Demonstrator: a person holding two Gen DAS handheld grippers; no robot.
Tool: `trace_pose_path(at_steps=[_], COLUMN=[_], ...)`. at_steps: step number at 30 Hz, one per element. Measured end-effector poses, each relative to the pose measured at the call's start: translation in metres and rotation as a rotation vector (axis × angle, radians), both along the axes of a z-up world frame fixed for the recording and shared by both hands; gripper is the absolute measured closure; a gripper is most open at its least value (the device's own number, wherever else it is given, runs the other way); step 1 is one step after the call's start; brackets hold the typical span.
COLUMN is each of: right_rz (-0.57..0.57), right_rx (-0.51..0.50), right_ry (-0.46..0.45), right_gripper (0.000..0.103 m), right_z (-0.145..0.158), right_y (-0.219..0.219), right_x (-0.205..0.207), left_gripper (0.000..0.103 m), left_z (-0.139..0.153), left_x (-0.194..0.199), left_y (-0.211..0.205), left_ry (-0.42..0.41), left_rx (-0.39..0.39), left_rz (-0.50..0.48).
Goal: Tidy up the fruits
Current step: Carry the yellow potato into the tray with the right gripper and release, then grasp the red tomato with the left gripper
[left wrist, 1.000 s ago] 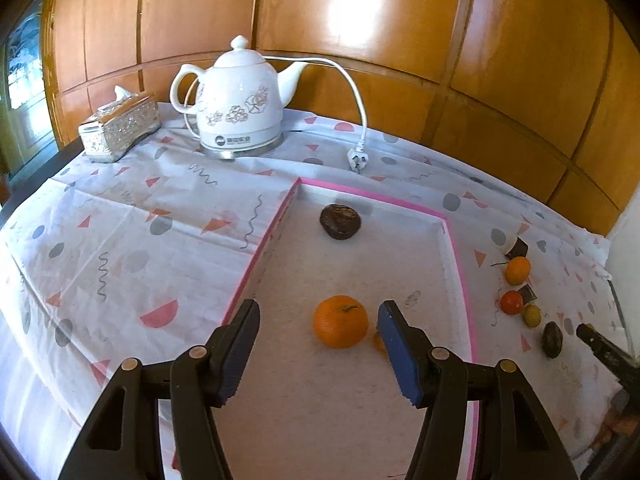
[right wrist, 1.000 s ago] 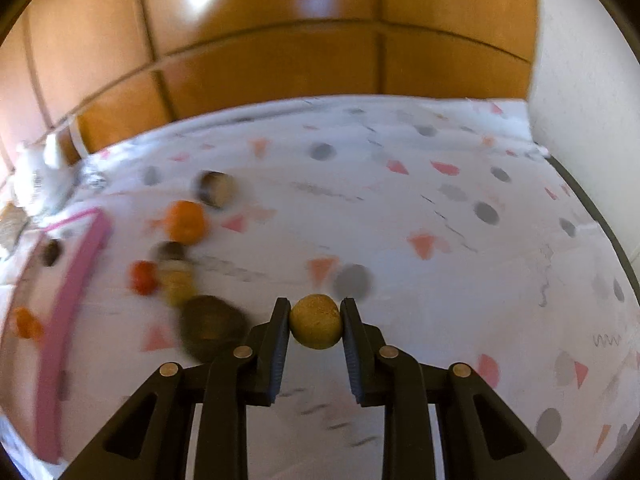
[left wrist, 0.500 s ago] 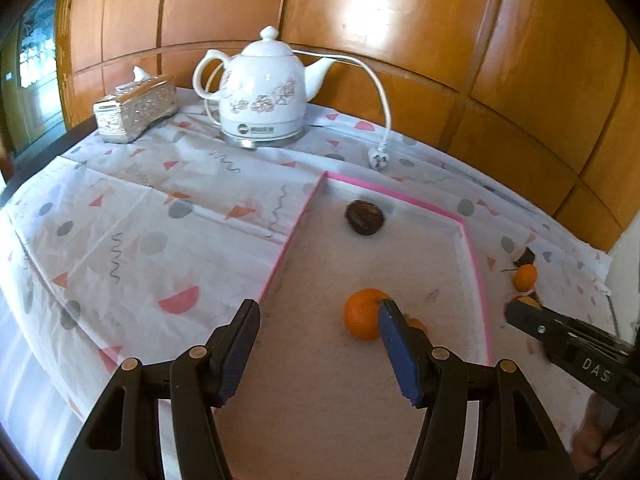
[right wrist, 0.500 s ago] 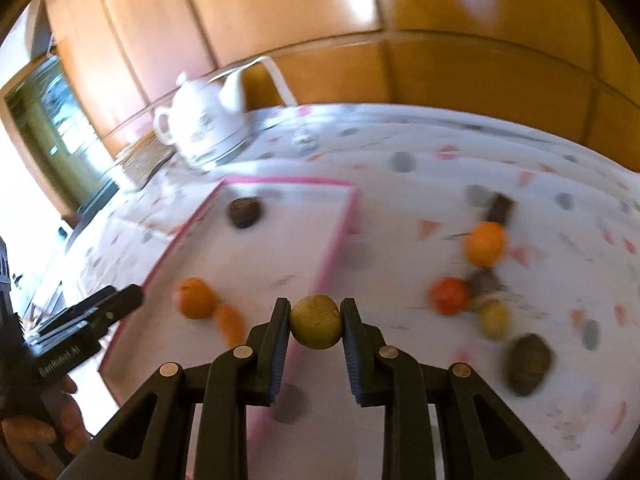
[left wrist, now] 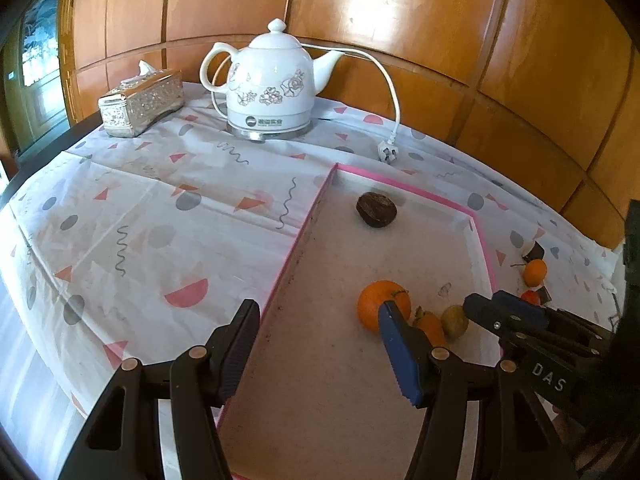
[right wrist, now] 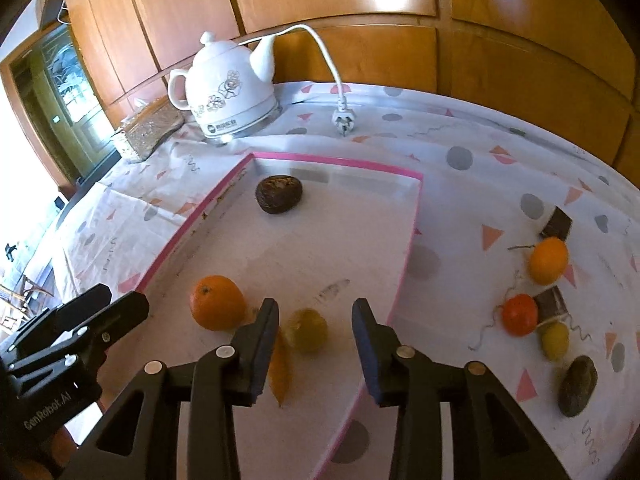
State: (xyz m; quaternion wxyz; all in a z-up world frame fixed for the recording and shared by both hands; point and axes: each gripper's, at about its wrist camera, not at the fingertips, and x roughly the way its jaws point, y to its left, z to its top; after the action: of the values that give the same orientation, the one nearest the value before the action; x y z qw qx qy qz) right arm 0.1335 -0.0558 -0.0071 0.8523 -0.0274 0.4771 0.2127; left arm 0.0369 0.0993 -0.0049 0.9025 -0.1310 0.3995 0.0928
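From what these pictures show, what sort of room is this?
Probably a home dining room or a tea corner, though I can't be sure. An electric kettle and a tissue box stand on a table under a patterned cloth, wood panelling lines the wall behind, and fruit lies in a pink-rimmed tray.

Clothed table (left wrist: pixel 160 216) bears kettle (left wrist: pixel 270 88), tray (left wrist: pixel 304 240), perhaps tissue-box (left wrist: pixel 140 102).

Small orange fruit (right wrist: pixel 279 364) half behind gripper (right wrist: pixel 316 332)

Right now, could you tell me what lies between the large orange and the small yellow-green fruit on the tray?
A small elongated orange fruit lies between the large orange and the yellow-green fruit on the tray, clearest in the left wrist view.
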Motion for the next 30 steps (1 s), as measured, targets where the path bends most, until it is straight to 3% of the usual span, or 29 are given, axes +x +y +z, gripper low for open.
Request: trace_pose_path(at_steps=[7, 16, 30], right_rz=[-0.069, -0.167, -0.437], right_rx=[0.004, 0.024, -0.031], right_ry=[-0.063, -0.076, -0.07], right_gripper=[0.064, 0.064, 0.064], right_z=[0.01, 0.015, 0.007], right_y=[-0.021, -0.064, -0.177], right_x=[-0.014, -0.027, -0.048], left_gripper=[0.041, 0.041, 0.041], left_z=[0.002, 0.002, 0.003], left_x=[0.0, 0.002, 0.005], left_y=[-0.012, -0.026, -0.057], left_ry=[-0.004, 0.001, 0.007], left_rx=[0.011, 0.023, 0.029], left_rz=[-0.035, -0.076, -0.18])
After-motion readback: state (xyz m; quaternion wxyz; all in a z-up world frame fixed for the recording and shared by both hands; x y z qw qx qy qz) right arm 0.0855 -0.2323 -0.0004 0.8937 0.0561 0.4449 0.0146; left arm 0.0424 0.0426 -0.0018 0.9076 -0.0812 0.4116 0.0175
